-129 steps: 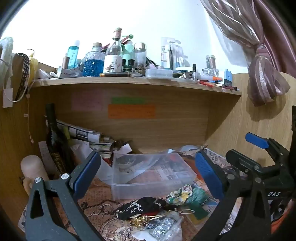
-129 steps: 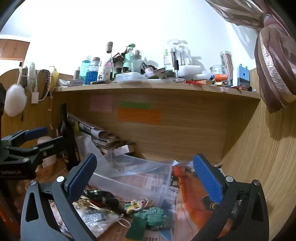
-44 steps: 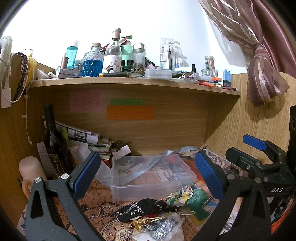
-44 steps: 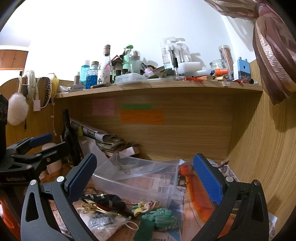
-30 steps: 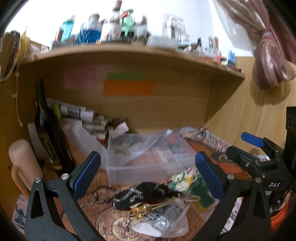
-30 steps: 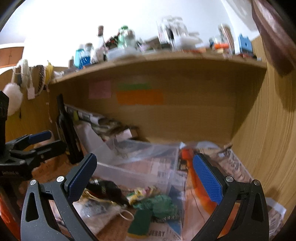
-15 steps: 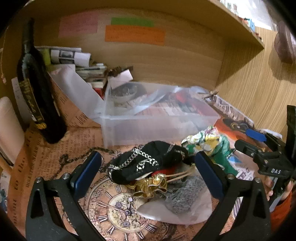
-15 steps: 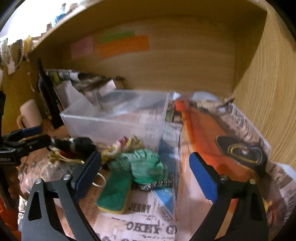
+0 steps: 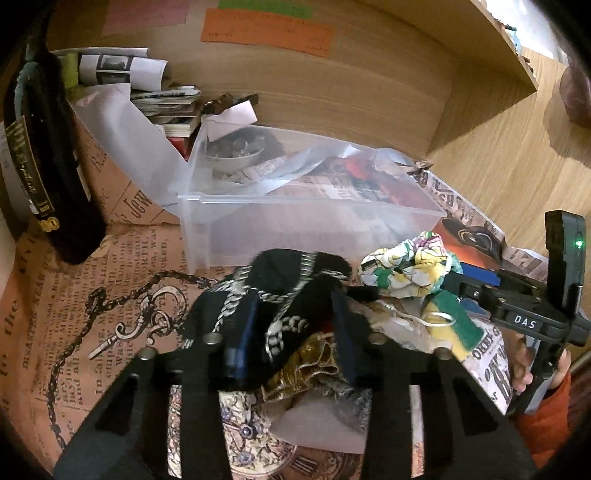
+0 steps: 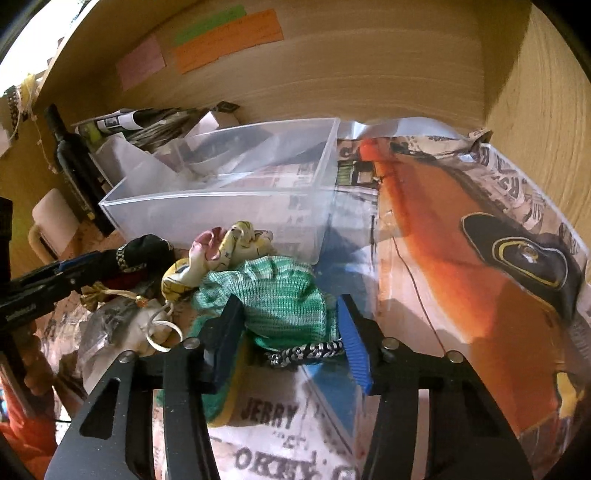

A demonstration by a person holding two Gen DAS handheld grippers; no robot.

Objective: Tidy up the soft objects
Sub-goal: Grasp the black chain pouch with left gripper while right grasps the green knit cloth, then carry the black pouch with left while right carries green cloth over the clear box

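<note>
Both narrowed: left tool (image 9: 293, 325) pinching black pouch (image 9: 288, 280), right tool (image 10: 288, 328) green knit (image 10: 280, 291).

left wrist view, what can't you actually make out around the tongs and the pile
- Left tongs: motion-blurred; whether they pinch the black cloth cannot be told.
- Red item under the black cloth: almost wholly covered.
- Gold fabric: half hidden by the tong arms.
- Orange note: writing too small.
- Right wrist view: right tongs flank the green knit; contact unclear.
</note>
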